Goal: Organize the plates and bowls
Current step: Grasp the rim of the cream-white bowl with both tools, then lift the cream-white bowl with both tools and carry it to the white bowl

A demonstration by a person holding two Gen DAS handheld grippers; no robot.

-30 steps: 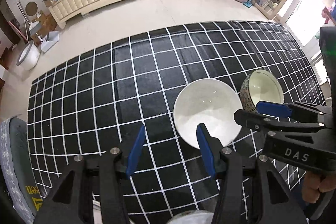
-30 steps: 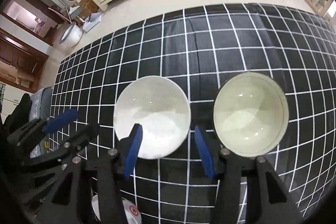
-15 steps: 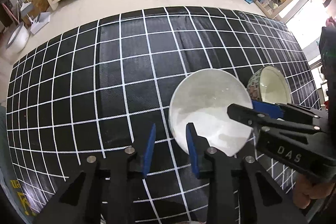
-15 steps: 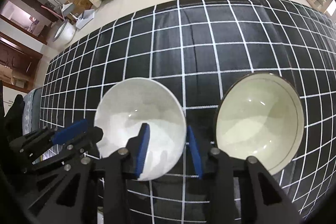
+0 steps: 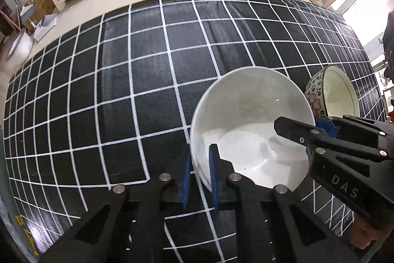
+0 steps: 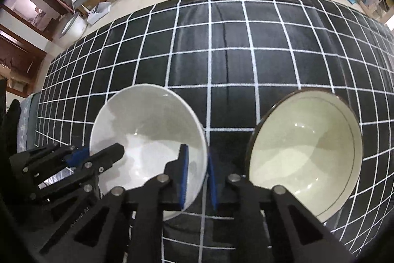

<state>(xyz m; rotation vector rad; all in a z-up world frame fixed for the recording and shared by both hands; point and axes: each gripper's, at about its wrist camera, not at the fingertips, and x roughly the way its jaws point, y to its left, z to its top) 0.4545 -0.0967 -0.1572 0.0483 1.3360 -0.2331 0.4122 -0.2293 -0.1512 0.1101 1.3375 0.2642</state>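
Left wrist view: we find the left claw (image 5: 200, 170) closed on the near-left rim of the white bowl (image 5: 248, 125), one blue pad inside the wall and one outside. A second ago this claw stood wide and short of the rim; it has since advanced and narrowed to a pinch. The right claw (image 5: 317, 126) enters from the right and grips the opposite rim. The floral bowl (image 5: 331, 93) sits just beside the white one on the grid-patterned worktop (image 5: 147, 65).

Right wrist view: the right claw (image 6: 198, 176) likewise clamps the white bowl's (image 6: 147, 130) right rim, where earlier it was open. The left claw (image 6: 81, 155) holds the far side. The cream interior of the floral bowl (image 6: 305, 154) lies empty, near the right.

Our judgement: both grips are now set, so a two-handed lift is ready, probably to nest the white bowl in its neighbour. Thin rim pinches could slip.
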